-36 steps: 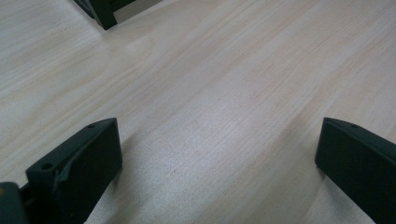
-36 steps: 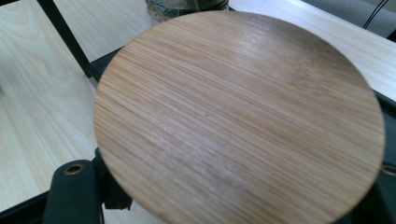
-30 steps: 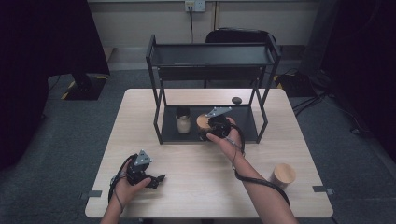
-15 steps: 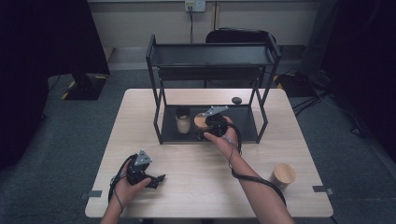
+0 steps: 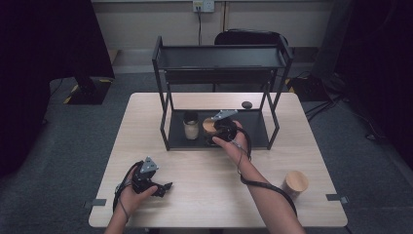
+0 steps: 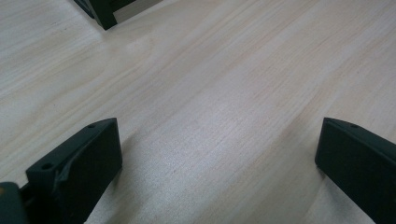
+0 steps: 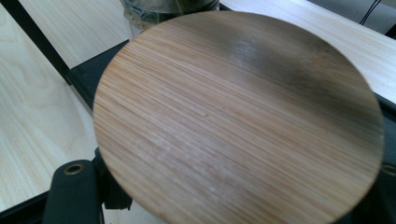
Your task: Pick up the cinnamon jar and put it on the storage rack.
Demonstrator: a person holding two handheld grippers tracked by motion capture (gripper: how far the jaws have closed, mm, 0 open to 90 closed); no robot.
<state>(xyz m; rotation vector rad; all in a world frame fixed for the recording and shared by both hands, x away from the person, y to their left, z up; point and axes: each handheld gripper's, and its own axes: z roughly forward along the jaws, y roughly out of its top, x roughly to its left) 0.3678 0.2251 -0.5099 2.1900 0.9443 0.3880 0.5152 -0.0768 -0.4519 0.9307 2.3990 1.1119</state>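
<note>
The right gripper [image 5: 220, 127] was positioned over the lower shelf [image 5: 253, 127] of the black rack [image 5: 219, 57], which stood at the far middle of the table [image 5: 204, 195]. Its jaws were drawn in tight, and in the right gripper view they flanked a round bamboo lid [image 7: 238, 121] — the disc lay between them and covered most of that view, tilted toward the camera. In the high view the bamboo lid [image 5: 209, 125] showed as a tan patch just left of the gripper body, inside the rack's lower level. The jaws gripped the lid by its edge; the pads themselves were hidden beneath the disc.

A glass jar [image 5: 190, 128] with an open dark mouth stood upright on the same shelf, just beside the lid on its left. In the right gripper view the rim of the glass jar [image 7: 163, 8] appeared behind the top edge of the lid.

The left gripper [image 5: 163, 187] rested on the near left part of the table, well apart from the rack. Its jaws were spread wide, with bare wood grain between them in the left gripper view — nothing was held.

A second jar with a bamboo lid [image 5: 296, 183] stood near the right front corner of the table. A small dark object [image 5: 247, 104] lay on the table behind the rack's right leg; its nature could not be determined.
</note>
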